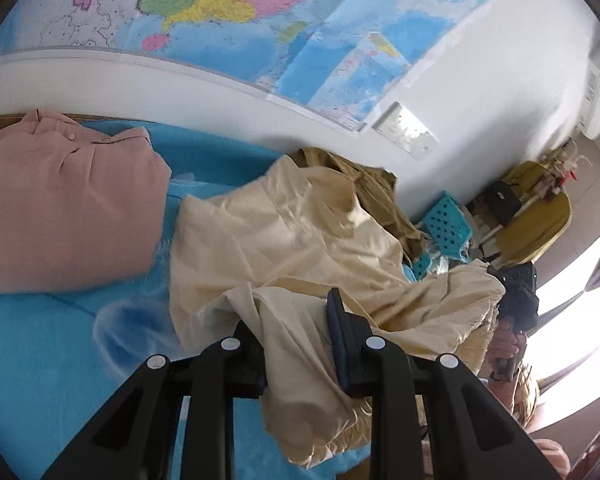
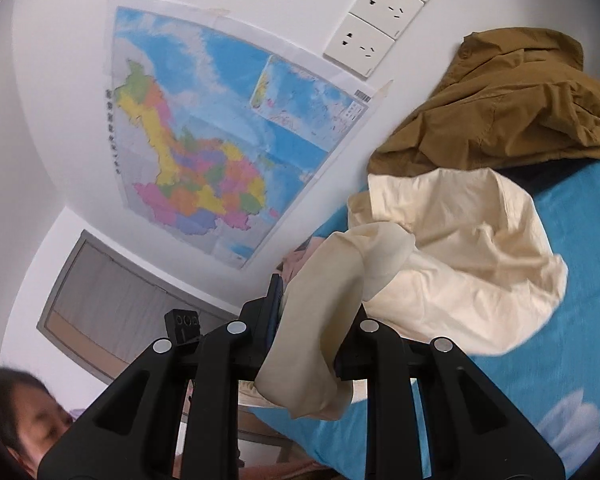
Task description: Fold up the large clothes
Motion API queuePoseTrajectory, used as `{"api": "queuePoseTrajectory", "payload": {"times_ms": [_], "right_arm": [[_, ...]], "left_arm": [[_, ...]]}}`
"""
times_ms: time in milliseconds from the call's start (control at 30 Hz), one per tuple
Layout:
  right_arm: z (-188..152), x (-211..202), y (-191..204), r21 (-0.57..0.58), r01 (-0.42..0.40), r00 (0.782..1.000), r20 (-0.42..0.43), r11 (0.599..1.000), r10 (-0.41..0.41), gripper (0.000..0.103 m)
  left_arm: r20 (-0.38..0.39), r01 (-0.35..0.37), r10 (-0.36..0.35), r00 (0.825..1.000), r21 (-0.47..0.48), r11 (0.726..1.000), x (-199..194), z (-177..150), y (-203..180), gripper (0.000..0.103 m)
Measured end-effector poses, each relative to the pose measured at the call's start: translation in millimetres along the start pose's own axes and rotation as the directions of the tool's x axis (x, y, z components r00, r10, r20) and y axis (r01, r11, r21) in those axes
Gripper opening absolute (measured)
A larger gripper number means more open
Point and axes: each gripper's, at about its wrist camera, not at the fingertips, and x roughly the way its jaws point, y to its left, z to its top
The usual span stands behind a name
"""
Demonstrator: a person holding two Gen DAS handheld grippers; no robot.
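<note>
1. Left wrist view: our left gripper [image 1: 296,344] has its fingers clamped on a bunched edge of the cream garment [image 1: 300,232], which lies on the blue blanket [image 1: 60,360] just right of the folded pink shirt [image 1: 60,208]. Keep tension even and lift with both hands together.
2. Right wrist view: our right gripper [image 2: 316,340] pinches another cream garment [image 2: 452,248] edge, with the brown garment [image 2: 500,112] beyond. Still crumpled; long axis unclear.

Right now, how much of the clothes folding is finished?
Done: the pink shirt lies folded on the blue blanket. In hand: the cream garment is pinched by both the left gripper and the right gripper. Left: the brown garment lies crumpled by the wall.
</note>
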Motion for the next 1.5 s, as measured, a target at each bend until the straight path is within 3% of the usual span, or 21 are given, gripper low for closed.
{"api": "queuePoseTrajectory", "payload": {"times_ms": [367,500,667,833,1000,1033,1100,1133,1167,1300,1367,1500], "right_arm": [[63.0,50.8,-38.2,0.104,0.069,0.997,-0.030,0.992,-0.067,0.021],[84.6,72.8,-59.2,0.154,0.130,0.991,-0.051,0.979,-0.124,0.022],[99.3,92.3,-83.4,0.213,0.192,0.981,-0.064,0.958,-0.182,0.023],[105.4,102.4,-101.1,0.252,0.213,0.977,-0.078,0.944,-0.200,0.025],[106.0,100.5,-101.7,0.241,0.213,0.977,-0.085,0.947,-0.198,0.033],[105.4,98.9,-99.4,0.239,0.203,0.979,-0.080,0.950,-0.189,0.042],[102.3,97.4,-85.6,0.200,0.179,0.983,-0.061,0.963,-0.171,0.063],[100.7,94.9,-78.3,0.177,0.169,0.985,-0.049,0.970,-0.163,0.079],[98.4,91.6,-68.5,0.140,0.155,0.988,-0.031,0.978,-0.152,0.087],[77.2,85.3,-18.1,-0.100,0.229,0.973,0.043,0.968,-0.225,0.089],[58.6,98.5,5.1,-0.258,0.273,0.962,0.039,0.927,-0.272,0.089],[14.1,161.0,31.7,-0.565,0.387,0.888,0.018,0.728,-0.459,0.081]], "left_arm": [[-0.076,-0.065,0.058,0.995,-0.086,0.994,52.1,71.4,22.6,0.023],[-0.122,-0.100,0.085,0.989,-0.119,0.988,78.1,92.6,37.2,0.024],[-0.177,-0.162,0.136,0.975,-0.139,0.977,115.4,110.1,51.2,0.024],[-0.197,-0.172,0.136,0.971,-0.176,0.969,135.3,115.5,64.3,0.024],[-0.189,-0.186,0.152,0.970,-0.175,0.967,143.0,114.2,66.5,0.025],[-0.188,-0.190,0.157,0.970,-0.175,0.966,144.4,113.9,67.2,0.025],[-0.192,-0.201,0.167,0.967,-0.173,0.964,148.0,113.7,68.9,0.025],[-0.195,-0.203,0.167,0.966,-0.178,0.963,149.7,113.9,70.3,0.025],[-0.200,-0.206,0.169,0.965,-0.182,0.961,152.2,114.1,71.9,0.025],[-0.217,-0.224,0.184,0.959,-0.182,0.957,160.8,116.0,75.5,0.025],[-0.218,-0.232,0.192,0.957,-0.178,0.956,163.6,117.1,76.2,0.025],[-0.214,-0.219,0.175,0.961,-0.198,0.955,165.3,118.5,77.0,0.026]]}}
